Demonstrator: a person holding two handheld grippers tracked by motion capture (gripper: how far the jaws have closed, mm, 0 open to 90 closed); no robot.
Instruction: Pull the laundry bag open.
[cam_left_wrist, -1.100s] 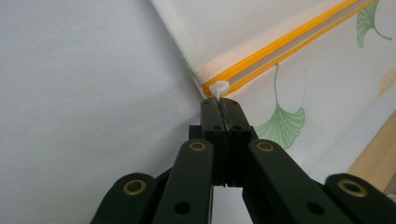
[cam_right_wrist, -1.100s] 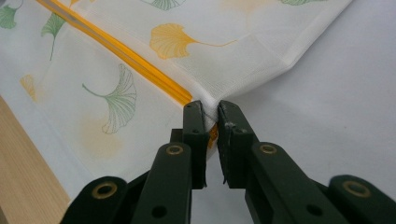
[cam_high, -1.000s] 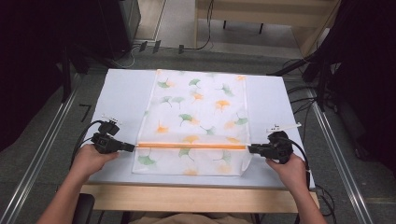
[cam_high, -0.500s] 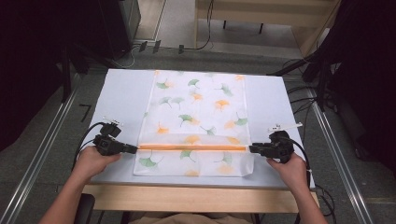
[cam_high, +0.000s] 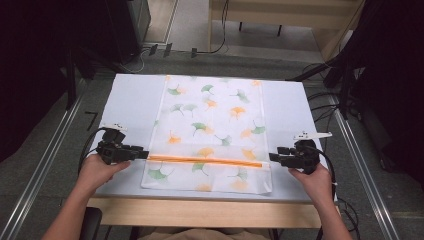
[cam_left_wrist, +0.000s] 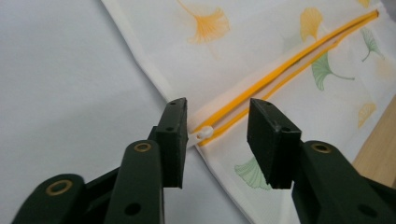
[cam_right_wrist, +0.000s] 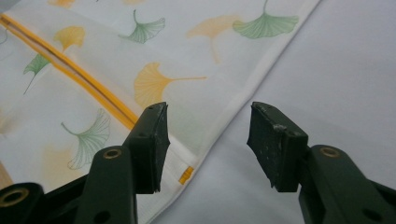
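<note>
White table (cam_high: 135, 100), leaf-print zip bag (cam_high: 215, 120) central; left hand-held gripper (cam_left_wrist: 217, 135) and right hand-held gripper (cam_right_wrist: 205, 140) released at its side edges.

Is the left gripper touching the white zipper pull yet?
Cannot tell. In the left gripper view the open left gripper straddles the white zipper pull; the pull's end meets one jaw's edge in the picture, but contact or overlap is unclear.

The bag (cam_high: 212, 132) is thin, matt white cloth printed with leaves, its zip (cam_left_wrist: 280, 74) glossy orange. The worktop (cam_high: 132, 100) looks smooth and matt, edged in pale wood. The jaws are matt black plastic.
</note>
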